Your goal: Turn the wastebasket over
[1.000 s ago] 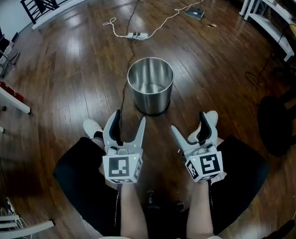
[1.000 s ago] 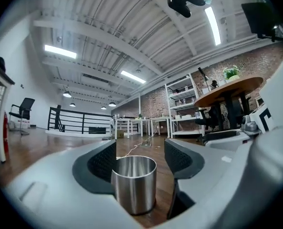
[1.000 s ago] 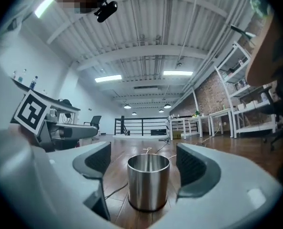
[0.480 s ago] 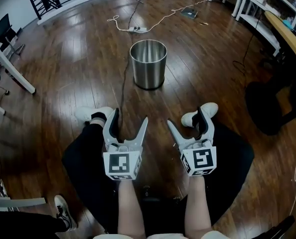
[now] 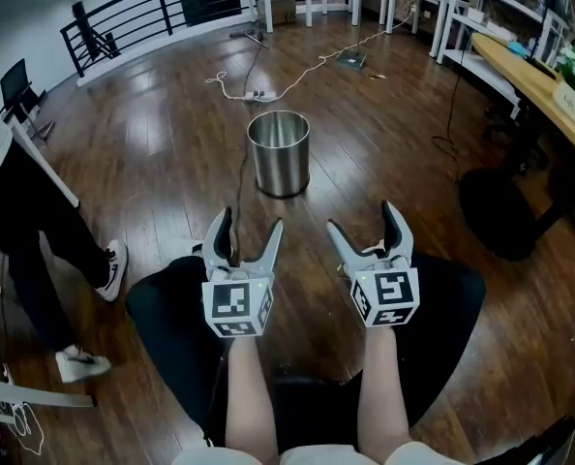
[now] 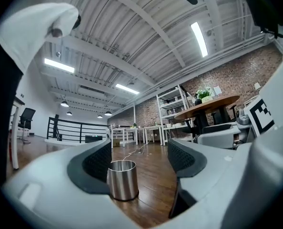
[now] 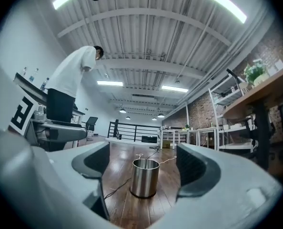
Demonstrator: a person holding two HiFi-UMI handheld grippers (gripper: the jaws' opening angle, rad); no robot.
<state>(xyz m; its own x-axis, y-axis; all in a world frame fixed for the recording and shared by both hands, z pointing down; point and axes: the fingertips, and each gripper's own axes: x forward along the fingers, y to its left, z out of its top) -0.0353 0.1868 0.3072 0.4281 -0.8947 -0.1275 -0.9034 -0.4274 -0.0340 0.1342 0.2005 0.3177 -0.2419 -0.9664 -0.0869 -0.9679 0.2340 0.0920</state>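
Observation:
A shiny steel wastebasket (image 5: pixel 279 152) stands upright on the wooden floor, mouth up, some way ahead of both grippers. It shows far off between the jaws as the wastebasket (image 6: pixel 122 180) in the left gripper view and the wastebasket (image 7: pixel 144 177) in the right gripper view. My left gripper (image 5: pixel 247 232) is held above my lap, jaws wide open and empty. My right gripper (image 5: pixel 362 221) is beside it, also open and empty. Both point level toward the basket and touch nothing.
A power strip and white cable (image 5: pixel 254 94) lie on the floor behind the basket, and a dark cable runs to it. A person (image 5: pixel 36 231) stands at the left. A black chair (image 5: pixel 505 211) and a wooden desk (image 5: pixel 534 76) are at the right; railing (image 5: pixel 142 13) at the back.
Both grippers have drawn back from the basket and risen, so it now looks smaller and farther away. A person has stepped in at the left.

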